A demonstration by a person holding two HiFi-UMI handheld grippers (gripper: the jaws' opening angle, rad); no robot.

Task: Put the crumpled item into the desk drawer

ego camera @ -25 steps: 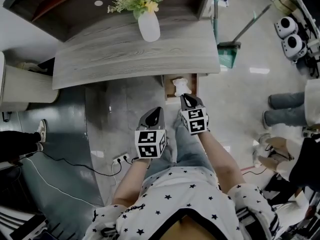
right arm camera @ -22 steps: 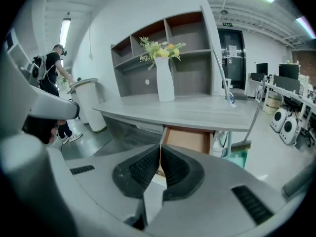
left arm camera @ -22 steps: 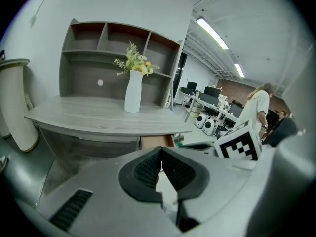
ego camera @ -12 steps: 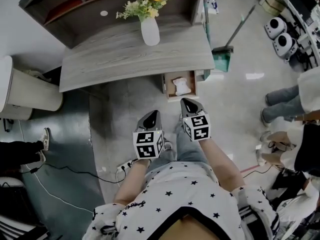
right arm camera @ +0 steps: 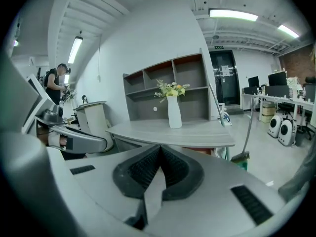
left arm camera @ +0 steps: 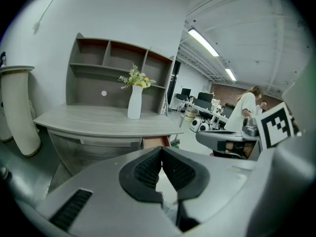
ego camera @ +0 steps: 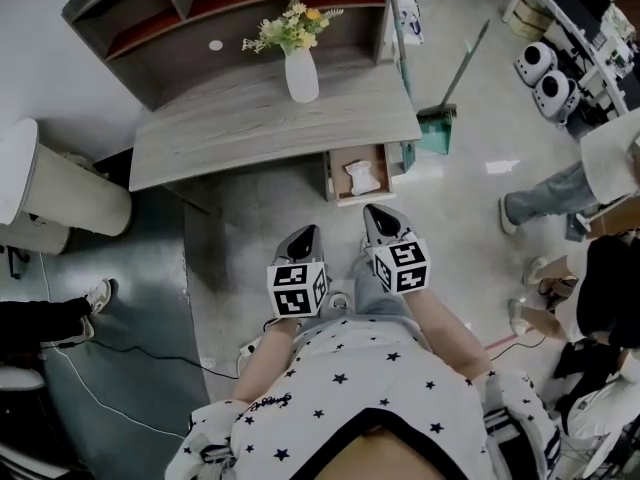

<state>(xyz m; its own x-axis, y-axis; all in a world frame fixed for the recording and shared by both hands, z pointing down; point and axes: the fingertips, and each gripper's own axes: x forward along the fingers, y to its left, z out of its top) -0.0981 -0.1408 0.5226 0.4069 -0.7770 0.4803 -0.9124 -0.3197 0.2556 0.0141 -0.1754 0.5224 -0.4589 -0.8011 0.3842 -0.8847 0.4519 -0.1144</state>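
Observation:
In the head view the grey wooden desk (ego camera: 270, 123) has its small drawer (ego camera: 340, 173) standing open under the right end. A crumpled white item (ego camera: 362, 176) lies inside the drawer. Both grippers hang over the floor in front of the desk, well short of the drawer. My left gripper (ego camera: 305, 233) is shut with nothing in it; its fingertips meet in the left gripper view (left arm camera: 160, 149). My right gripper (ego camera: 372, 211) is also shut and empty, its tips touching (right arm camera: 159, 149). The drawer front (left arm camera: 155, 142) shows just beyond the left jaws.
A white vase with flowers (ego camera: 300, 73) stands on the desk below a shelf unit (ego camera: 230, 18). A broom and green dustpan (ego camera: 440, 118) lean at the desk's right. A white cylinder (ego camera: 60, 193) stands at left. People (ego camera: 570, 188) stand at right; a cable (ego camera: 120, 348) crosses the floor.
The right gripper has drawn back from the drawer, leaving the crumpled item lying inside. Both grippers and the person have moved away from the desk, so the desk looks smaller.

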